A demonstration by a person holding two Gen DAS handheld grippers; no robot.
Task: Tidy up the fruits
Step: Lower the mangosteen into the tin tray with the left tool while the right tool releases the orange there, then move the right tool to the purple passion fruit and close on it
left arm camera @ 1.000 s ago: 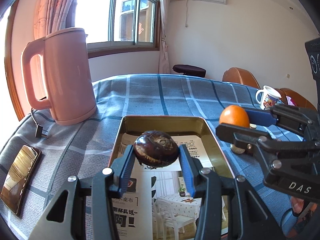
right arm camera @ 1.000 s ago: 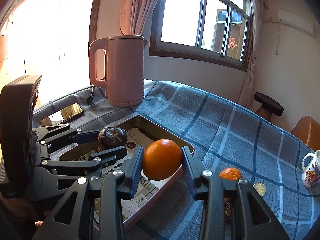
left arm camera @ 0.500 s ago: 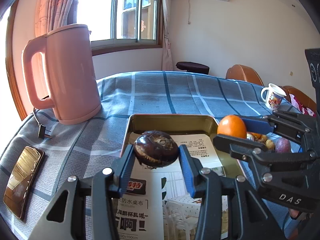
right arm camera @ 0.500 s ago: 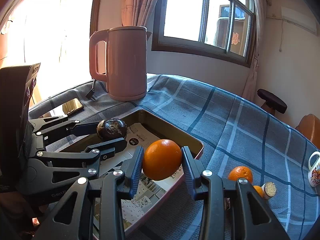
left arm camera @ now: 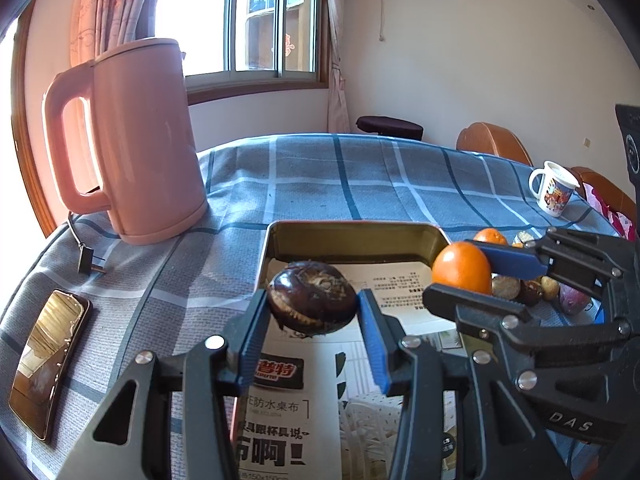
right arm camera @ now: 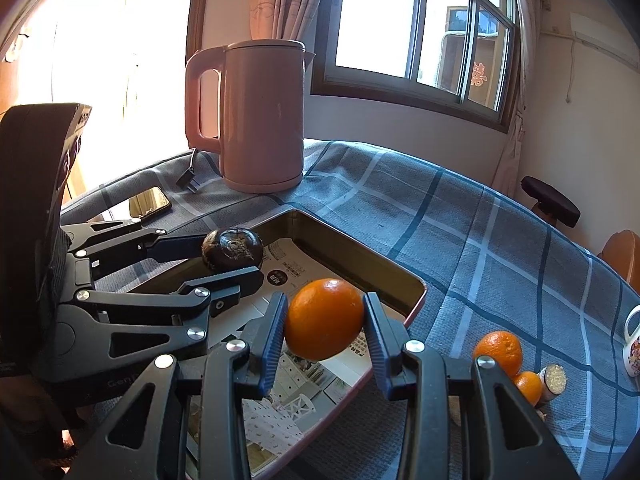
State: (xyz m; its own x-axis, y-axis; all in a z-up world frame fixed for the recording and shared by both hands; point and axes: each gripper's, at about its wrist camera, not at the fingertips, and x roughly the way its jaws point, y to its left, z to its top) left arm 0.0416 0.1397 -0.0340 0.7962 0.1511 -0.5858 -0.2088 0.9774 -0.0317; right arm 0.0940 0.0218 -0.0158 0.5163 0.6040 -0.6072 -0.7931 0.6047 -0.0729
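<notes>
The left gripper (left arm camera: 312,312) clenched a dark fruit (left arm camera: 312,304) above the tray (left arm camera: 352,236). The right gripper (right arm camera: 325,320) grasped an orange (right arm camera: 325,319) over the tray's right edge.

Both wrist views look forward, close over the shared tray (left arm camera: 352,236), toward the window (right arm camera: 420,28).

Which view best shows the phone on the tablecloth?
The left wrist view: the phone lies whole and close at the lower left. In the right wrist view the phone is small, far off, and partly hidden behind the left gripper.
</notes>
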